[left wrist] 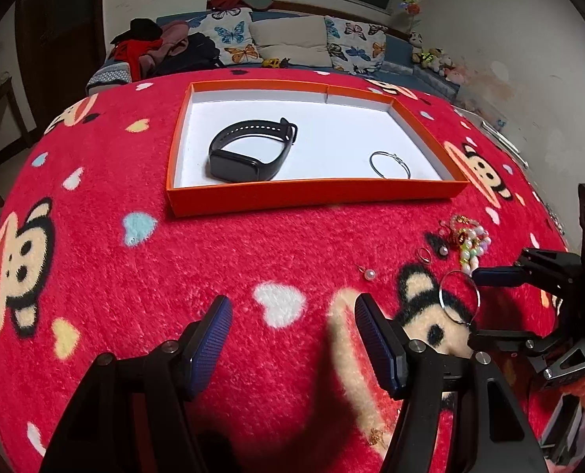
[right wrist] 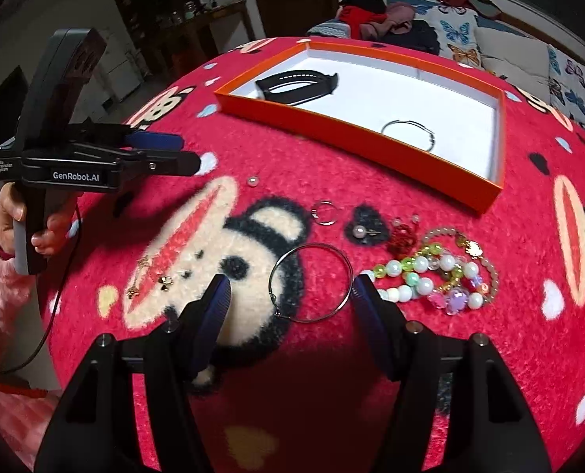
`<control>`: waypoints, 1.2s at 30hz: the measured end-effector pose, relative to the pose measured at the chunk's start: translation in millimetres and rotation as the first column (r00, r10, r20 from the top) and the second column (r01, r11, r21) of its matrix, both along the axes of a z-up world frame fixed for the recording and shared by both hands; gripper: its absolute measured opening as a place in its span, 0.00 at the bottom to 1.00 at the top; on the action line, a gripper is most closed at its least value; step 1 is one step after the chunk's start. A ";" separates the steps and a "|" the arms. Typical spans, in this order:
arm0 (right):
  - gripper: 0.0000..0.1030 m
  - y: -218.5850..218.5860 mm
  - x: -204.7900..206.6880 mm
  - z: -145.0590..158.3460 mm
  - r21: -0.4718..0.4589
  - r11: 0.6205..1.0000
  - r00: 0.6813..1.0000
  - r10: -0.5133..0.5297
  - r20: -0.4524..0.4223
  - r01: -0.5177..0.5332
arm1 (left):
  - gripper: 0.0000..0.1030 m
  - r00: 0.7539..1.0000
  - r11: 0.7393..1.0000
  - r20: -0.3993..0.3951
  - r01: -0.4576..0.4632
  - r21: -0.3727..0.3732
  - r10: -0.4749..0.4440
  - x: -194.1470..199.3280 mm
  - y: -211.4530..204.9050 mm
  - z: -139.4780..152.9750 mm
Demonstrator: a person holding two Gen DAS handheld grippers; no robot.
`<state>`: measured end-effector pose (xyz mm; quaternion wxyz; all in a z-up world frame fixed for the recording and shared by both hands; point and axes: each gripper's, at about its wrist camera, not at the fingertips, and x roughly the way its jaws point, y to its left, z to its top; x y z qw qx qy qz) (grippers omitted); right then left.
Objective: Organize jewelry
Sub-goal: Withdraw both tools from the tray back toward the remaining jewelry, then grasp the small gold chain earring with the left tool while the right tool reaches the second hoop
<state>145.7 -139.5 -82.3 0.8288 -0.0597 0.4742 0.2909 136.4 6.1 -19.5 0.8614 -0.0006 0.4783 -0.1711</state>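
Note:
An orange tray [left wrist: 312, 196] [right wrist: 355, 134] with a white floor holds a black smart band [left wrist: 249, 149] [right wrist: 296, 82] and a thin silver hoop [left wrist: 390, 164] [right wrist: 408, 134]. On the red blanket lie a large silver hoop [right wrist: 312, 282] [left wrist: 459, 295], a small ring [right wrist: 324, 212], pearl studs [right wrist: 360, 231] [left wrist: 370, 274], beaded bracelets [right wrist: 438, 280] [left wrist: 469, 242] and a gold chain [right wrist: 148, 276]. My right gripper [right wrist: 290, 299] [left wrist: 475, 307] is open, its jaws on either side of the large hoop. My left gripper [left wrist: 292, 329] [right wrist: 186, 153] is open and empty above the blanket.
A single pearl [right wrist: 253, 181] lies near the left gripper. A sofa with butterfly cushions [left wrist: 292, 39] and piled clothes [left wrist: 154, 47] stands behind the table. A wooden cabinet [right wrist: 182, 19] is at the far left.

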 end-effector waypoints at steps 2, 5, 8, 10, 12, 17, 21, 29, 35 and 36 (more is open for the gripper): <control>0.61 2.4 -1.3 0.2 -0.003 1.000 1.000 0.017 -0.005 -0.017 | 0.67 1.000 1.000 0.006 0.013 0.002 -0.013 -3.9 -1.1 1.3; 0.61 4.8 -0.5 -2.0 -0.025 0.999 1.000 0.021 -0.011 -0.022 | 0.67 0.999 0.999 0.012 0.037 -0.010 -0.037 -11.5 -2.2 3.7; 0.62 7.3 2.2 -5.9 -0.055 0.998 1.000 0.008 -0.012 -0.009 | 0.67 0.997 0.997 0.023 0.078 -0.023 -0.077 -23.0 -5.7 7.7; 0.61 11.1 2.1 -6.0 -0.079 0.997 1.000 0.005 0.000 -0.005 | 0.67 0.994 0.994 0.030 0.105 -0.026 -0.104 -31.6 -7.8 10.2; 0.59 15.9 0.1 -6.3 -0.106 0.994 1.000 0.012 0.017 -0.010 | 0.67 0.990 0.990 0.035 0.139 -0.029 -0.138 -41.8 -11.1 12.7; 0.48 19.7 -3.0 -6.1 -0.166 0.986 0.998 0.023 0.059 -0.013 | 0.66 0.974 0.974 0.039 0.224 -0.029 -0.222 -65.6 -23.1 16.2; 0.48 15.9 -3.2 -5.3 -0.152 0.988 0.998 0.016 0.059 -0.006 | 0.62 0.954 0.956 0.059 0.293 0.001 -0.293 -83.3 -37.3 14.6; 0.48 9.9 -3.1 -4.6 -0.109 0.994 0.999 -0.005 0.043 0.009 | 0.22 0.896 0.897 0.062 0.438 0.057 -0.441 -102.3 -67.1 0.0; 0.48 9.0 -3.3 -4.8 -0.099 0.995 0.999 -0.007 0.042 0.011 | 0.15 0.881 0.884 0.077 0.463 0.071 -0.467 -103.8 -73.4 -5.0; 0.48 8.8 -3.2 -4.7 -0.098 0.995 0.999 -0.007 0.041 0.011 | 0.15 0.881 0.883 0.077 0.462 0.076 -0.468 -103.2 -73.6 -5.9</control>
